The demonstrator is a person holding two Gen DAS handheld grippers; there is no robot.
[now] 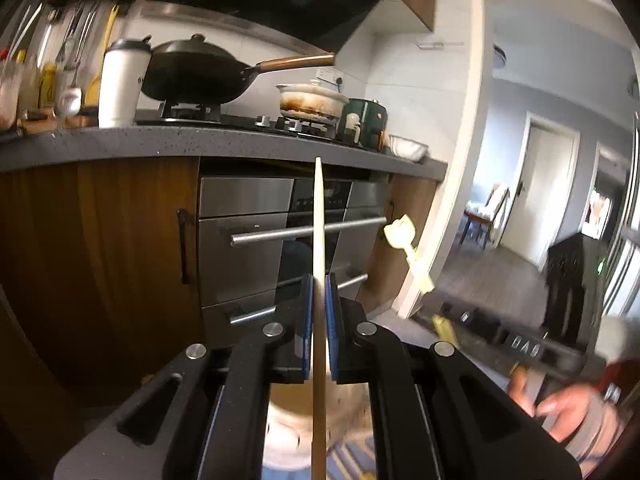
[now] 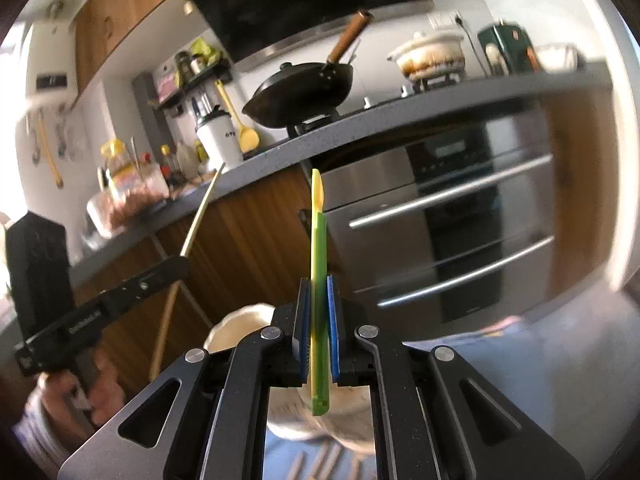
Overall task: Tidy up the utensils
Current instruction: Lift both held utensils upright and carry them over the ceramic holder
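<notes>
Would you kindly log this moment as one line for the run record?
left gripper: shut on pale wooden utensil | right gripper: shut on green-yellow utensil | both raised before oven

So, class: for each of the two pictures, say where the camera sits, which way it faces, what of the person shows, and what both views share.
Left wrist: sits on the left gripper, shut on a pale wooden utensil; faces the oven and stove counter; the person's right hand shows lower right.
Right wrist: sits on the right gripper, shut on a green-and-yellow utensil; faces the same counter; the left hand shows lower left.
Shared: black wok, white pot, oven, each other's gripper.
</notes>
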